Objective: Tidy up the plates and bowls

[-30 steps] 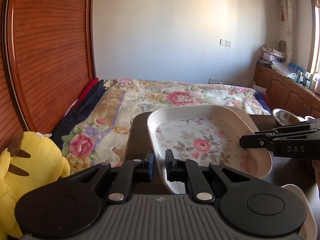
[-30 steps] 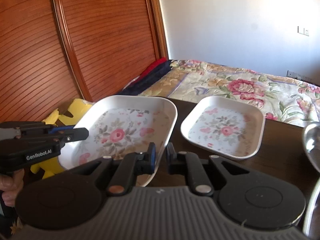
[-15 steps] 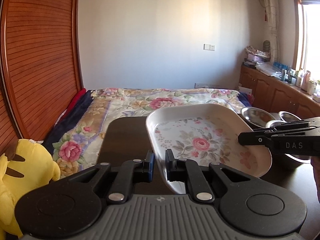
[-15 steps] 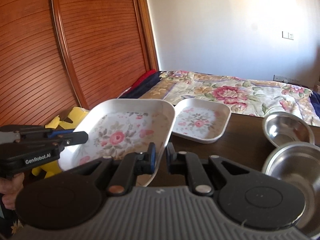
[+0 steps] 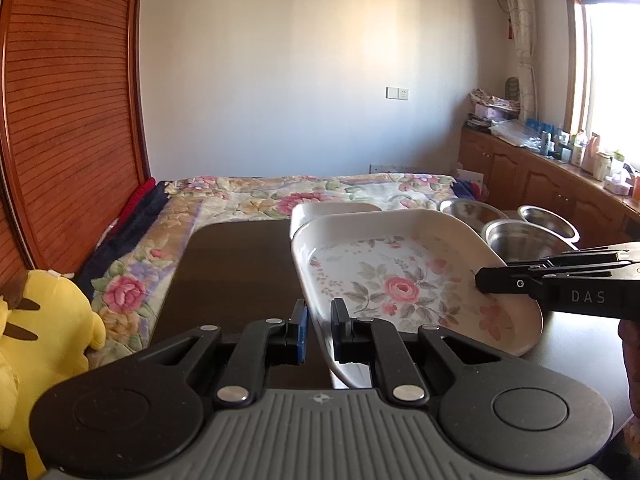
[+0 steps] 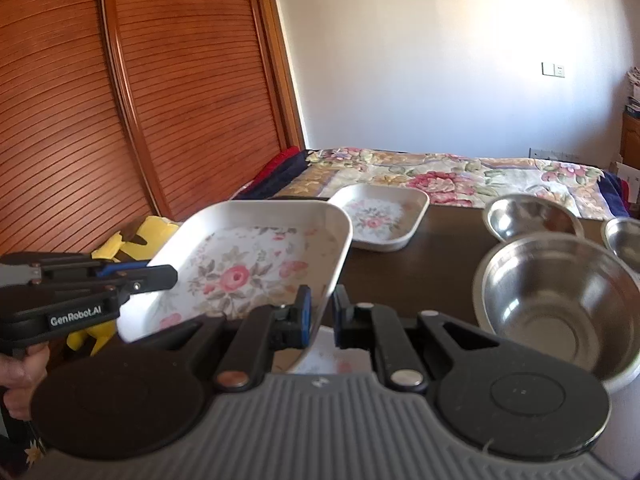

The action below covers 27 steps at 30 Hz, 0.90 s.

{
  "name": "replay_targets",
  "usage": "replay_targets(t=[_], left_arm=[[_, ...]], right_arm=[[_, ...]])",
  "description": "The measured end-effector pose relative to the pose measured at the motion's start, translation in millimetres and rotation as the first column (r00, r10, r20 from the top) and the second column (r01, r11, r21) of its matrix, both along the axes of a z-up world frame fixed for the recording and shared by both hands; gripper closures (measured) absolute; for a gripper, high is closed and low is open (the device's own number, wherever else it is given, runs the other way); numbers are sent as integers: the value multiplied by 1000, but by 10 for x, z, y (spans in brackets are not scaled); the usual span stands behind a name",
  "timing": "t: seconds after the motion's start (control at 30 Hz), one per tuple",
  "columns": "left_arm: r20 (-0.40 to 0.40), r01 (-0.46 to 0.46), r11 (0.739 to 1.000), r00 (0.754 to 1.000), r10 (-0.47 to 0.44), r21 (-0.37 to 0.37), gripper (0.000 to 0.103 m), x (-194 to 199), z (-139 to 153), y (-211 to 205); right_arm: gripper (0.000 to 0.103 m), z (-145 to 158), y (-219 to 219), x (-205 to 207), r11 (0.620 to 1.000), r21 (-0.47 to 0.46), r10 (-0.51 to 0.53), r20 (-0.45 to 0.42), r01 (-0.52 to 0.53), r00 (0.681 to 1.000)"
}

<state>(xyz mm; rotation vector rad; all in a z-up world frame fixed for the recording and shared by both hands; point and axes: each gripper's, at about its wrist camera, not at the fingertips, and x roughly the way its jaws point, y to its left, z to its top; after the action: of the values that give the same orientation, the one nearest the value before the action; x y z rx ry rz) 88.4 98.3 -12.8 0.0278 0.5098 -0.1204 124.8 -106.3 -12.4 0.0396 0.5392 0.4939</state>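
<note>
A large white floral plate (image 5: 404,280) (image 6: 248,268) is held in the air above the dark table. My left gripper (image 5: 318,330) is shut on its near-left rim. My right gripper (image 6: 320,316) is shut on its opposite rim. A smaller floral plate (image 6: 380,216) sits on the table further back; its edge shows behind the held plate in the left wrist view (image 5: 332,210). Three steel bowls stand to the right: a big near one (image 6: 560,300), one behind it (image 6: 528,216) and one at the right edge (image 6: 624,240).
The dark wooden table (image 5: 236,264) stands against a bed with a floral quilt (image 6: 460,176). A yellow plush toy (image 5: 36,340) sits left of the table. A wooden slatted wardrobe (image 6: 120,100) stands at the left. Wooden cabinets (image 5: 540,184) line the right wall.
Both grippers have lifted the large plate and drawn it back toward me. The smaller plate and steel bowls now show further off on the table.
</note>
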Motion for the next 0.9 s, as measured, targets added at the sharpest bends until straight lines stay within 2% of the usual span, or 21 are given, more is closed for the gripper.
replay_targets(t=[0.4,0.9], left_arm=[[-57,45,999,997,-46,-13,90,-119,-306,-166],[-94,23,1000,995,-24,-16,90,-100,-534,-182]], right_arm=[[90,-265,-198,-225,998,42,-47,-27,48,999],[90,-416,-217,-288,996,57,-60,-30,61,998]])
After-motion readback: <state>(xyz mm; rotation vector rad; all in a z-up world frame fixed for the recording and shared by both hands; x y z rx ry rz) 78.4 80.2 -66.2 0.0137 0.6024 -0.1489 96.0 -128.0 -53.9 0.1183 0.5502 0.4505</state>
